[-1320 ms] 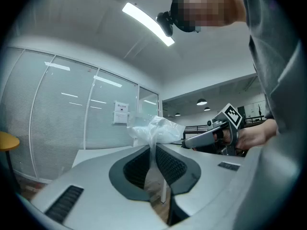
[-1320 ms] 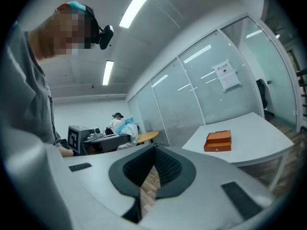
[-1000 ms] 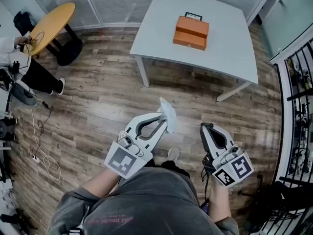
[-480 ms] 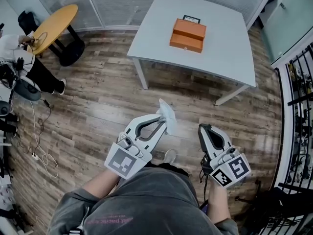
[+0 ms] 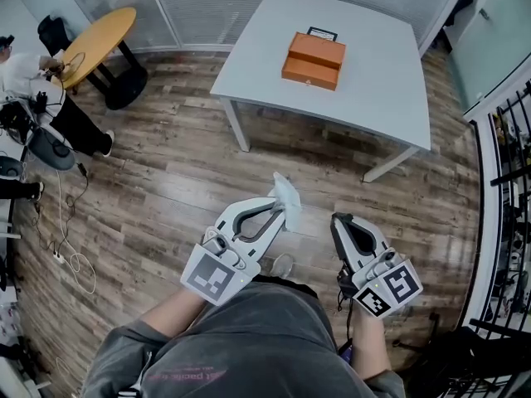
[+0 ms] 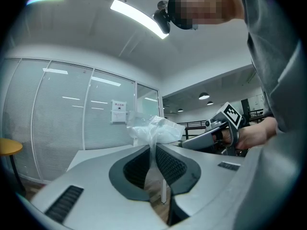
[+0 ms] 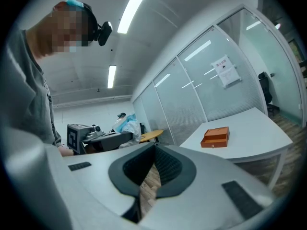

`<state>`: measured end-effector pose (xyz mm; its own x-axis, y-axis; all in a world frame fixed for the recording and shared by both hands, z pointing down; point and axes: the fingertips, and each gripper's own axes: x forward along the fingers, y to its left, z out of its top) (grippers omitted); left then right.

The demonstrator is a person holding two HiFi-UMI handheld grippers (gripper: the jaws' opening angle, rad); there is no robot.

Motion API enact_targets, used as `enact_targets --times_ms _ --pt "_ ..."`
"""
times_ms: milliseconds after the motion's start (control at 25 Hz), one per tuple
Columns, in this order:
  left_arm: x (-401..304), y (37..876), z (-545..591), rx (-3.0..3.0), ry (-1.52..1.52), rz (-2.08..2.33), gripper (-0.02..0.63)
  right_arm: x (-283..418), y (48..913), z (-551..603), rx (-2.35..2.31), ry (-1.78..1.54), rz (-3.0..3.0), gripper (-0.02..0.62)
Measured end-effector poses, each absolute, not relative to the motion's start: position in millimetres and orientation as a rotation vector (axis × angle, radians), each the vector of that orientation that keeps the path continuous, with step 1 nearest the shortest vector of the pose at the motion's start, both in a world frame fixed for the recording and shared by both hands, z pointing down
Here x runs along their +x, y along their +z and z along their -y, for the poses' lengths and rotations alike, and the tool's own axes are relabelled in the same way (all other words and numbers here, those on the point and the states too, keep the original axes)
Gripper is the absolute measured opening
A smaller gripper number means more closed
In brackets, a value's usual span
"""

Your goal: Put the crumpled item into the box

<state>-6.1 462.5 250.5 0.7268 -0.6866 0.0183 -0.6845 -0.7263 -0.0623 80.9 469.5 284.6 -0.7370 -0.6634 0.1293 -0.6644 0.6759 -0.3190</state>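
While the person stood on the wooden floor [image 5: 166, 181], well short of the white surface [image 5: 382, 81], the left gripper [image 5: 278, 204] kept its jaws clamped on the crumpled item [image 5: 287, 194], a wad of thin white plastic that puffed out above the jaw tips. The right gripper [image 5: 341, 221] hung just beside it with its jaws together and nothing between them.

The orange box [image 5: 314, 59] sat alone near the far edge of the surface, well apart from both grippers. It appeared to lie open, though that could not be told for certain.

Little had changed over the previous second. The surface and the box had drifted slightly left in the head view, the right gripper had eased a touch inward, and the left gripper's grip on the plastic looked the same.

That suggested the pick-up was done and the carry was barely under way. The approach to the surface and the drop into the box were still to come.
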Motion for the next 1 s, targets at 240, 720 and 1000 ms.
enact_targets --times_ms 240,720,1000 --pt "-3 256 -456 -2.867 -0.098 -1.161 0.048 84 291 -462 1.101 0.574 2.882 0.002" --pt "-24 269 -412 -2.873 -0.129 -1.152 0.048 62 302 -416 1.094 0.596 2.864 0.002" --pt "-53 280 -357 -2.903 -0.143 -1.126 0.048 31 310 -364 1.118 0.614 2.842 0.002"
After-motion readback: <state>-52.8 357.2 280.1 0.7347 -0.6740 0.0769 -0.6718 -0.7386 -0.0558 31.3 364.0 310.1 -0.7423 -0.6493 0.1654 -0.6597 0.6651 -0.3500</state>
